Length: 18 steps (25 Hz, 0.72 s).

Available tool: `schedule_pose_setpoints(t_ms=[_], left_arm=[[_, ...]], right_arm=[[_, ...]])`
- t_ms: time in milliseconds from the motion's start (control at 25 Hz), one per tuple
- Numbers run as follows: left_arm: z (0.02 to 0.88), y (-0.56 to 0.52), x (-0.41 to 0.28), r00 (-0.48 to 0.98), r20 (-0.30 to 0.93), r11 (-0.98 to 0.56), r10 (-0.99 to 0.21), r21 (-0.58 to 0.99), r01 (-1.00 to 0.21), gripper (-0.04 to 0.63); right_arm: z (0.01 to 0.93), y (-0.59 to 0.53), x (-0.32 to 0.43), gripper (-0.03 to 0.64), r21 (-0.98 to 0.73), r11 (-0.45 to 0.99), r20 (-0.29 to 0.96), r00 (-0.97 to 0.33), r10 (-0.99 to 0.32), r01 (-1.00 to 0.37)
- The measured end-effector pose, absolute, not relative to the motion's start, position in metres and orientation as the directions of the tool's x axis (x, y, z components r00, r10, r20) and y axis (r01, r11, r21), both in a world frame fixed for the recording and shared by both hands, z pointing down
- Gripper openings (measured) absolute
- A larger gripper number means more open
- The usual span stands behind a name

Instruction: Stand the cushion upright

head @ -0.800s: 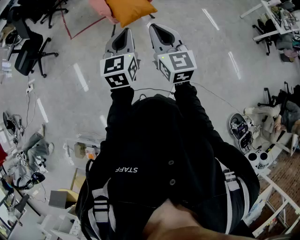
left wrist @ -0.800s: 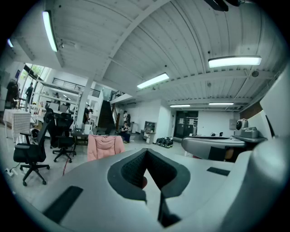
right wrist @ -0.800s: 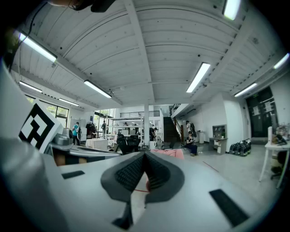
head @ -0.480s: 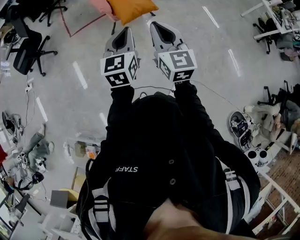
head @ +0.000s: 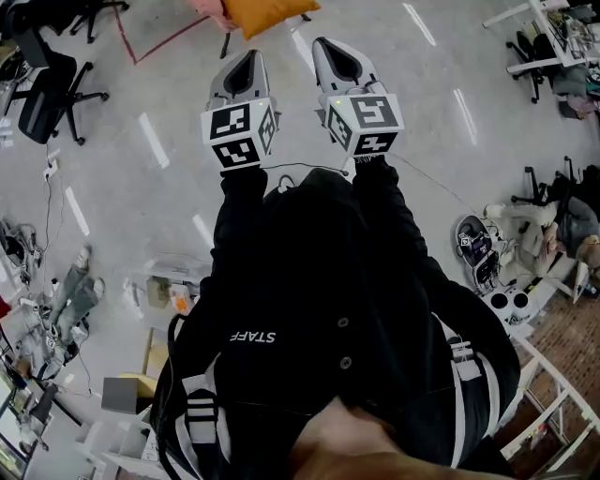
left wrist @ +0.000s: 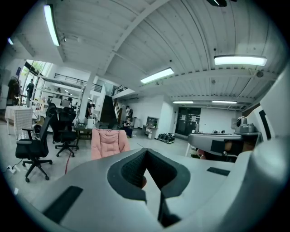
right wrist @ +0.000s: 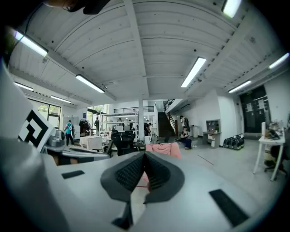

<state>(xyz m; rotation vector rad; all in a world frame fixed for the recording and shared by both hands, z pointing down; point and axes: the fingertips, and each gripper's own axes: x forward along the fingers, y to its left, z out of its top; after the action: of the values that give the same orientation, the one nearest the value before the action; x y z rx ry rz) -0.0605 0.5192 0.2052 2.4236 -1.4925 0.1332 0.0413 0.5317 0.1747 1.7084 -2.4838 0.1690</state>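
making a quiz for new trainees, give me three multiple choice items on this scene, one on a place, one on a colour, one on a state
1. Where is the cushion in the head view?
A) at the top edge, ahead of the left claw and right claw
B) in the left claw
C) at the bottom left

2. What colour is the cushion?
A) blue
B) orange
C) green

3. How do both claws' jaws stand?
A) wide apart
B) closed on the cushion
C) together, nothing held

Answers:
1 A, it lies beyond both tips, untouched.
2 B, it shows plain orange against the grey floor.
3 C, each gripper view shows its jaws together with nothing between them.
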Motion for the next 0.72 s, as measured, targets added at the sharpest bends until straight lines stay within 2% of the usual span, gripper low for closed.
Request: schedule_pose_setpoints(t_ms=[320,520,720], left_arm=[[0.224,0.495,-0.090,0.387,0.265,-0.344,-0.883,0.196,-0.918,0.002],[0.247,0.460,-0.098,0.335,0.313,-0.290,-0.889,0.180,-0.940,0.002],[0.268,0.380,-0.104,0.286,0.344,-0.249,-0.894,0.149,-0.957,0.002]], right_arm=[[0.203,0.501,0.081,0.014,-0.060,0.264,0.222,-0.270,-0.937,-0.963],[0.222,0.449,0.093,0.014,-0.090,0.283,0.233,-0.296,-0.926,-0.955],[0.244,0.357,0.098,0.014,-0.138,0.322,0.206,-0.345,-0.916,-0.937]])
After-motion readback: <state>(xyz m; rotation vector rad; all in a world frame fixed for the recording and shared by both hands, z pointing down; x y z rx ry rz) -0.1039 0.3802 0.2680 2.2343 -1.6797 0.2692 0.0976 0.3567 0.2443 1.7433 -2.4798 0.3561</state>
